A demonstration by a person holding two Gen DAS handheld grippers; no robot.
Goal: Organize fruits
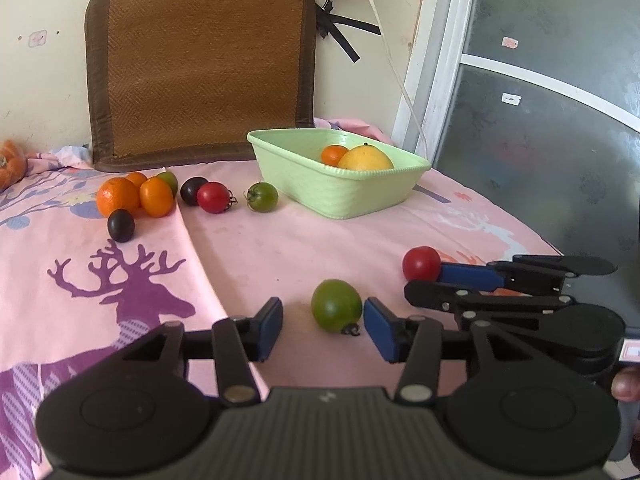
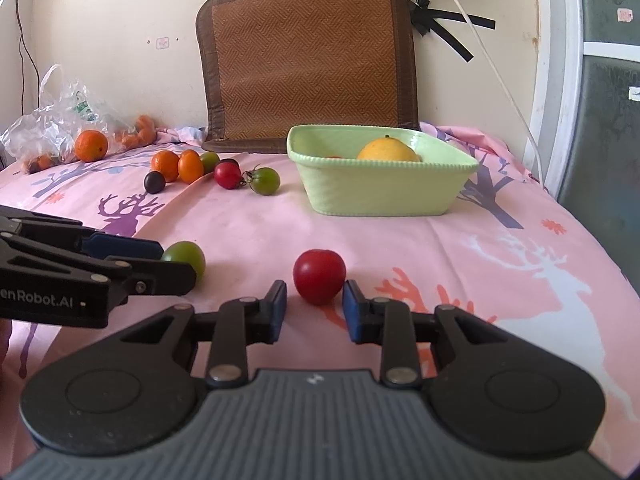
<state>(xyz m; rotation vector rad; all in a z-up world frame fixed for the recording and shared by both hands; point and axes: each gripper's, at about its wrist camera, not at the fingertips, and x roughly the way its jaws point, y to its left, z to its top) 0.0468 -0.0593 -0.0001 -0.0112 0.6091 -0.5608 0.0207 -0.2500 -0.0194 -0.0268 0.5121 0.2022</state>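
A pink deer-print cloth (image 1: 248, 248) covers the worktop, and a brown woven mat (image 1: 200, 64) leans against the wall well beyond both sets of jaws. Ahead of the jaws and somewhat to their right sits a pale green basket (image 1: 340, 192), holding a large yellow citrus (image 1: 365, 157) and a small orange fruit (image 1: 334, 154). The left gripper (image 1: 322, 330) has its jaws spread wide; a green tomato (image 1: 336, 311) lies on the cloth between them, close against the right pad (image 1: 378, 328) and apart from the left one, not clamped. The right gripper (image 2: 315, 310) has its jaws spread more narrowly about a red tomato (image 2: 319, 276), which rests on the cloth just ahead of the pads; contact cannot be confirmed. The two grippers stand side by side, near each other. Far ahead and to the left of the left jaws lies a loose cluster: an orange (image 1: 117, 196), a smaller oval orange fruit (image 1: 156, 196), two dark plums (image 1: 121, 225) (image 1: 193, 190), a red tomato with stem (image 1: 214, 197) and a green tomato with stem (image 1: 262, 197). Farther left still, in the right wrist view, a clear plastic bag (image 2: 48, 120) lies beside another orange (image 2: 91, 145).
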